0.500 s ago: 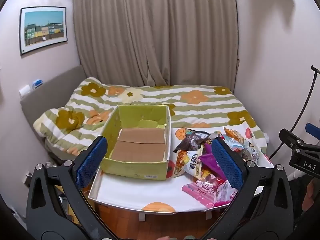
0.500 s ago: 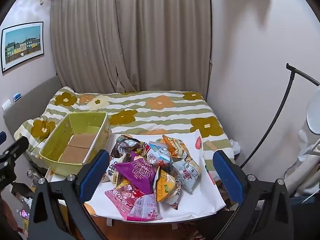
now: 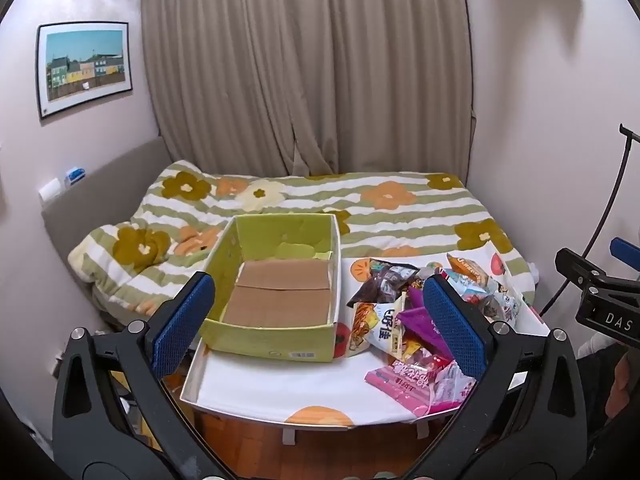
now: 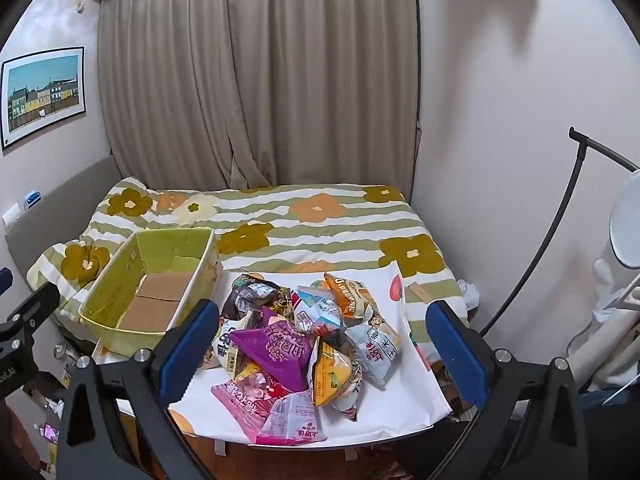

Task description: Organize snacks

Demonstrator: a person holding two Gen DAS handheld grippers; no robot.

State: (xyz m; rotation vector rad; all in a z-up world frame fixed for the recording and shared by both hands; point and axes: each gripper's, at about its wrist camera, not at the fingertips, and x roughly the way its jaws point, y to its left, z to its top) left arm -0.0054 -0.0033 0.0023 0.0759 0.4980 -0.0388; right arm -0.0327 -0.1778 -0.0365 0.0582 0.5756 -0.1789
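Observation:
A pile of several snack packets (image 4: 304, 336) lies on the right half of a small white table (image 3: 276, 384); a purple packet (image 4: 276, 350) sits in its middle and a pink packet (image 3: 412, 380) at its near edge. On the table's left stands an open yellow-green cardboard box (image 3: 276, 296) with nothing in it. My left gripper (image 3: 320, 320) hangs open in front of the box, above the table's near edge. Over the pile's near side my right gripper (image 4: 320, 344) is open too, holding nothing. The same box (image 4: 148, 292) shows left of the pile.
Behind the table lies a bed with a striped flower blanket (image 3: 360, 208), curtains beyond it. A black curved stand (image 4: 540, 248) and a white lamp head (image 4: 628, 224) rise at the right. The right gripper's body (image 3: 600, 300) shows at the right edge. Wooden floor (image 3: 320, 448) lies under the table.

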